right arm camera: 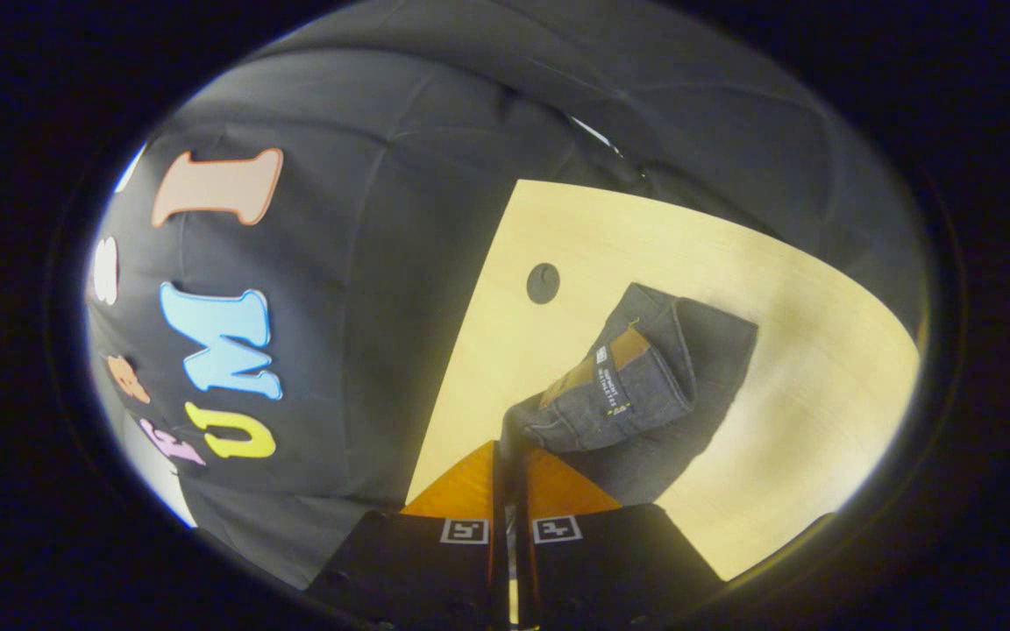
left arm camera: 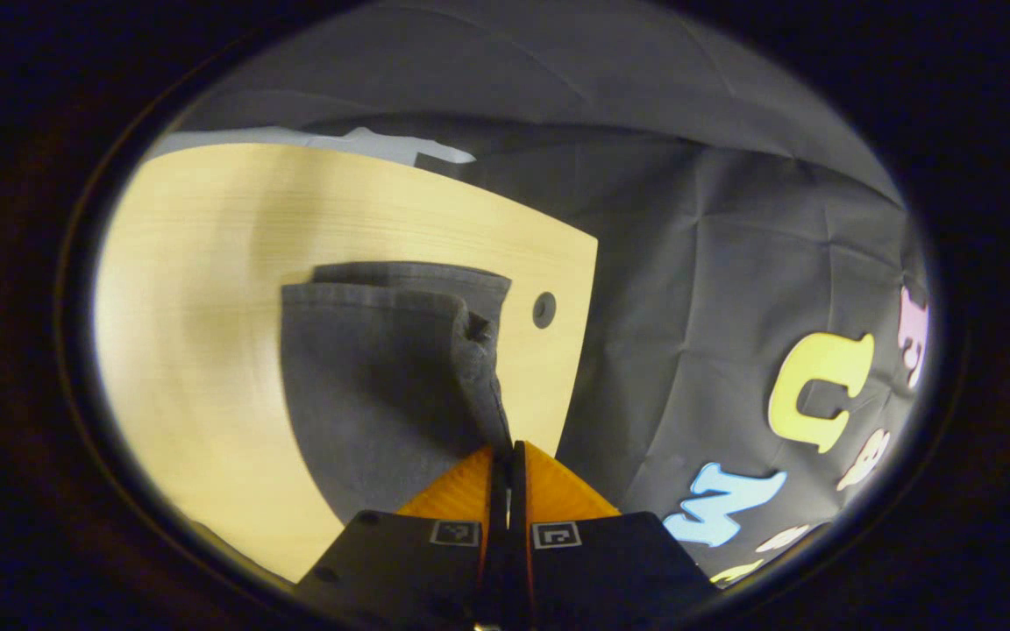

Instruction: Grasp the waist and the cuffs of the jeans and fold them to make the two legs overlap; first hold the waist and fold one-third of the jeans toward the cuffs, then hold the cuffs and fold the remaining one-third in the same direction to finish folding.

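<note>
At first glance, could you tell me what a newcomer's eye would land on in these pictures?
Most striking are the dark jeans, lifted off the pale wooden table and hanging in folds. In the left gripper view the left claw is shut on a pinched edge of the denim; in the right gripper view the right claw grips the jeans near a tan waist patch.

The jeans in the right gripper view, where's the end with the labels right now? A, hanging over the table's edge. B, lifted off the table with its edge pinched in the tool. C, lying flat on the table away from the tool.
B: the labelled end of the jeans is raised and curled above the table, and its edge runs down into the closed fingers of the right tool.
</note>
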A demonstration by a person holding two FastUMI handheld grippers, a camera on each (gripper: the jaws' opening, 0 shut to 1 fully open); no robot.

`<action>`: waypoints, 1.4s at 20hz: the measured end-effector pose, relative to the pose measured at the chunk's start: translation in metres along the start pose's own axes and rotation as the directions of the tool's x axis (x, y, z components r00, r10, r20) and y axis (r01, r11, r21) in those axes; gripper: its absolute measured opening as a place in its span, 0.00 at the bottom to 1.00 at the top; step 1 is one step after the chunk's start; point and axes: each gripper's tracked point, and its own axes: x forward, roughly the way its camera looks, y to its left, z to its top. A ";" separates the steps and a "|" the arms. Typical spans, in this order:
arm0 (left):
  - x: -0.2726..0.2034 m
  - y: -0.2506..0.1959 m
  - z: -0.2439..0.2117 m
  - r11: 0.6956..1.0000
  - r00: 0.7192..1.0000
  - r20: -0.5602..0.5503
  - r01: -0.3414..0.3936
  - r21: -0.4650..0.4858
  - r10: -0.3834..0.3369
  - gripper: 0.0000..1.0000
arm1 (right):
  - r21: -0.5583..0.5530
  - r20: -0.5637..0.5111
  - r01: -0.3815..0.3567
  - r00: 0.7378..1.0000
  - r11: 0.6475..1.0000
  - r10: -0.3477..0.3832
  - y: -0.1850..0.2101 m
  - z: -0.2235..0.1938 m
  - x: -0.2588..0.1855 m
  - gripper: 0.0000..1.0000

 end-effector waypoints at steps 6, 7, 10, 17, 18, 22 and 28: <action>0.080 0.017 0.009 0.984 0.992 0.033 -0.126 0.122 0.123 0.08 | 0.062 0.013 0.038 0.999 0.997 -0.039 -0.028 0.009 0.069 0.04; 0.081 0.023 0.013 0.977 0.987 0.056 -0.158 0.145 0.152 0.07 | 0.062 0.019 0.047 0.999 0.997 -0.048 -0.032 0.010 0.077 0.05; 0.081 0.022 0.009 0.945 0.977 0.102 -0.207 0.252 0.187 0.09 | 0.072 0.033 0.036 0.999 0.997 -0.039 -0.030 0.013 0.083 0.08; 0.062 0.007 -0.018 0.842 0.960 0.218 -0.263 0.471 0.178 0.87 | -0.165 0.181 0.084 0.982 0.983 -0.054 -0.043 0.023 0.052 0.49; 0.057 0.007 -0.018 0.817 0.954 0.241 -0.281 0.504 0.179 0.99 | -0.219 0.228 0.126 0.971 0.968 -0.075 -0.048 0.026 0.041 0.67; 0.036 0.004 -0.037 0.710 0.942 0.307 -0.309 0.633 0.136 0.99 | -0.298 0.418 0.301 0.894 0.906 -0.160 -0.070 0.036 -0.007 0.87; 0.007 -0.019 -0.065 0.605 0.936 0.350 -0.296 0.739 0.031 0.99 | -0.131 0.511 0.421 0.805 0.898 -0.303 -0.119 0.028 -0.026 0.91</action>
